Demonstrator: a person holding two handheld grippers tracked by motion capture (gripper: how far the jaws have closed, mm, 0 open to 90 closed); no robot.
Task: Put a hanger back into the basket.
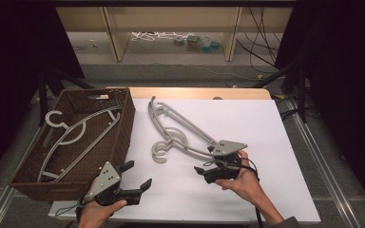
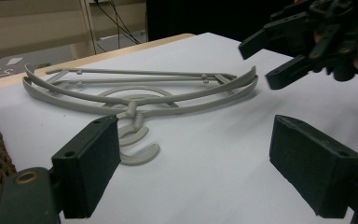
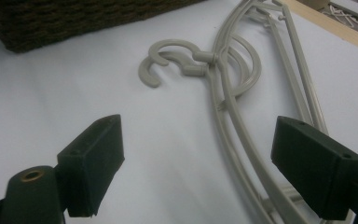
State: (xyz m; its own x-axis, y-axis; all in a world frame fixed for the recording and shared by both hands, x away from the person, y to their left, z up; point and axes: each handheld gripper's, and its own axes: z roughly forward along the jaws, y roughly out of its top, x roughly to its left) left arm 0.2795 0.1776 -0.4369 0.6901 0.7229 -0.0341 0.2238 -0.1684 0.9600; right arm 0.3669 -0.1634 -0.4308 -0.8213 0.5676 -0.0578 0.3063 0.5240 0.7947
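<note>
From the high view I count one hanger [image 1: 78,135] already in the basket [image 1: 123,128] at the table's left edge, while two stacked hangers [image 1: 180,130] lie mid-table, so I judge the job roughly a third done. In the left gripper view my left gripper [image 2: 196,163] hangs wide open, facing their hooks. In the right gripper view my right gripper [image 3: 198,168] is open around their near end, gripping nothing.
</note>
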